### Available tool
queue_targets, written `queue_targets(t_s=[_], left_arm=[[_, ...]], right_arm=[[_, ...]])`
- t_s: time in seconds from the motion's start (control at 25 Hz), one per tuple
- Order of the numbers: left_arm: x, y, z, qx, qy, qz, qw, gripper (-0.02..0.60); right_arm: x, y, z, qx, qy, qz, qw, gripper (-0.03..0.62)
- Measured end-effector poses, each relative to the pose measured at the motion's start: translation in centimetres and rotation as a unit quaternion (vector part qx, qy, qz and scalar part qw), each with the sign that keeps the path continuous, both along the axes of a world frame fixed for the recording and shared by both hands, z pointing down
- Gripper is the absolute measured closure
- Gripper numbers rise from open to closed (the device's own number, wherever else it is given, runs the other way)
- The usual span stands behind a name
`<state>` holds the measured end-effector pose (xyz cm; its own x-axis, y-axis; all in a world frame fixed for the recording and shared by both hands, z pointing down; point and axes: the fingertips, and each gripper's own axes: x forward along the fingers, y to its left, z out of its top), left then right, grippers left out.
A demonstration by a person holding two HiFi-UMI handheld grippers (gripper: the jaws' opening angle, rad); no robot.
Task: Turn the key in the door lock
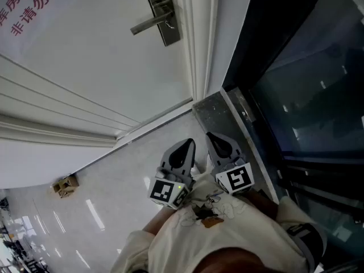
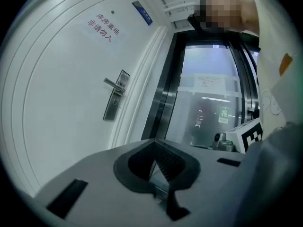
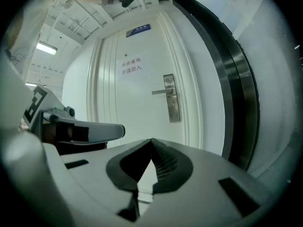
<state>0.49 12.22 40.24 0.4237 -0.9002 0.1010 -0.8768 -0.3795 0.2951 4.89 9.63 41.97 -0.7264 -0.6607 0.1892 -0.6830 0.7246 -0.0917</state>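
Between the pads of the left gripper [image 2: 154, 144] nothing is caught: its jaws stand together with the tips meeting. The right gripper [image 3: 151, 142] is closed in the same way and is also empty. Both are held side by side, close against the person's cream shirt [image 1: 222, 232], and point roughly level.

Ahead of them, well apart, stands the white door [image 3: 137, 117]. Its steel lock plate [image 3: 173, 100] lies above and a little right of the right gripper's tips, and up to the left of the left gripper's tips. The lever handle [image 3: 160, 92] sticks out leftward from the plate. Higher on the door is a sign [image 3: 131, 66] in red characters. Past the door frame, on the right gripper's outer side, runs a dark-framed glass partition [image 3: 239, 93].

No key can be made out. Neither gripper carries one, and the plate is too small and far off to tell whether one sits in a keyhole below the lever. A key would likely be light, stiff, thin metal with smooth faces, apt to slip or twist between the pads. The sound hold is flat across its bow, squarely and close to the plate, so the turn goes into the cylinder and does not bend the blade. The head view cuts off the plate's top, and the left gripper view shows the plate only obliquely.
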Motion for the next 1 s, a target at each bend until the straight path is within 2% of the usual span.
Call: queue_targets(t_s=[0.2,0.48,0.6,0.76,0.8,0.84,1.0], left_arm=[[0.1,0.3,0.1,-0.003,0.000,-0.006,1.0000,0.578],[1.1,0.0,0.2,-0.008,0.008,-0.014,0.9998,0.578],[1.6,-0.4,0.1,-0.006,0.007,-0.024,0.9997,0.578],[1.0,-1.1,1.1,-0.018,0.018,-0.050,0.9984,0.580],[0.4,-1.4,1.4,-0.022,0.021,-0.057,0.9979,0.578],[-0.3,-1.7,1.5,-0.024,0.022,-0.062,0.9975,0.578],[-2.7,-4.4,1.3,-0.018,0.027,-0.066,0.9973,0.578]], right_arm=[[0.1,0.1,0.1,0.003,0.006,-0.008,1.000,0.588],[1.3,-0.7,-0.1,-0.013,-0.011,-0.002,1.000,0.588],[2.1,-1.8,-0.4,-0.004,-0.019,-0.008,1.000,0.586],[1.4,-4.2,0.9,0.001,0.000,-0.031,1.000,0.584],[0.7,-5.0,1.0,0.003,-0.008,-0.036,0.999,0.559],[0.1,-5.8,0.7,0.009,-0.013,-0.037,0.999,0.510],[-2.4,-9.9,-2.2,0.071,0.020,-0.018,0.997,0.501]])
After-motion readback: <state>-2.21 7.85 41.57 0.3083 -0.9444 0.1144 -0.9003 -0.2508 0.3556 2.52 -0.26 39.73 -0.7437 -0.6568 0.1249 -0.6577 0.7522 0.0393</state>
